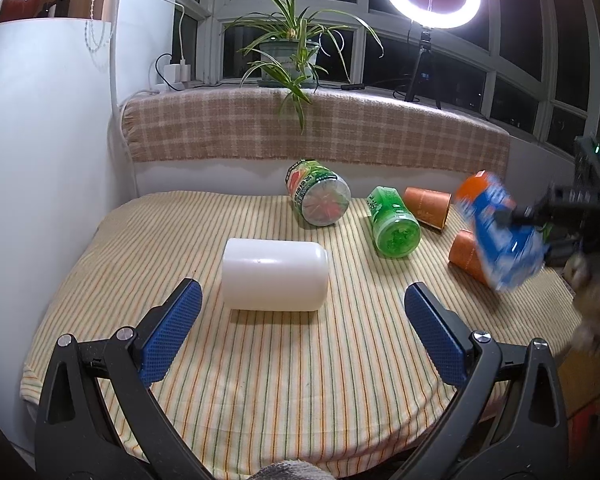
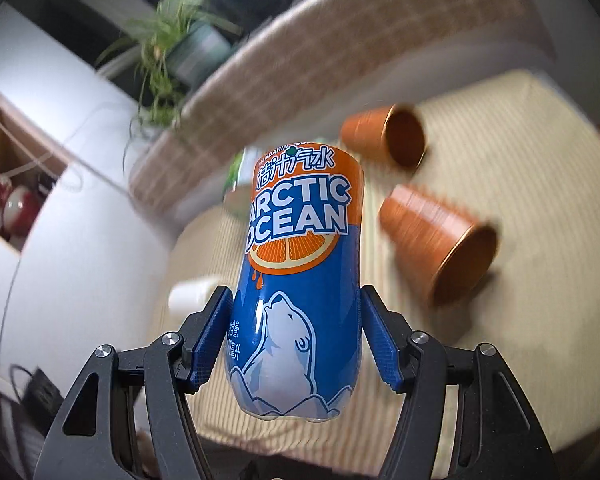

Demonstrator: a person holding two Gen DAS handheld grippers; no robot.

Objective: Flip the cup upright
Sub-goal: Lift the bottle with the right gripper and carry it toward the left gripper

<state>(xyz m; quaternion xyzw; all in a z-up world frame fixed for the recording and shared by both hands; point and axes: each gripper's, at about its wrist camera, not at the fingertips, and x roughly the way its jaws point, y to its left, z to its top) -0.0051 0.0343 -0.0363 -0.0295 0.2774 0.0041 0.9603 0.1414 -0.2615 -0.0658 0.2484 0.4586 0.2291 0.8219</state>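
The left gripper (image 1: 302,334) hangs over the near part of the striped cloth (image 1: 260,380) with its blue pads (image 1: 172,336) spread wide and nothing between them. Just ahead of it a white jar (image 1: 275,275) lies on its side. Farther back lies a green jar with a red-and-green label (image 1: 318,193), its base toward the camera, and to the right of it a second green jar (image 1: 392,222), also on its side. Next come two orange cups on their sides — the far cup (image 1: 427,205) near the back of the table, the near cup (image 1: 467,255) closer in, partly hidden behind the blue cup (image 1: 498,232).

The right gripper (image 2: 296,338) is clamped on that blue cup (image 2: 300,272), an orange-and-blue container printed ARCTIC OCEAN with a polar bear, held clear of the cloth and tilted — blurred in the left view. Its pads (image 2: 214,340) press both flanks of the lower blue part. To its right in the right view, the far cup (image 2: 384,136) and near cup (image 2: 436,240) show their open mouths.
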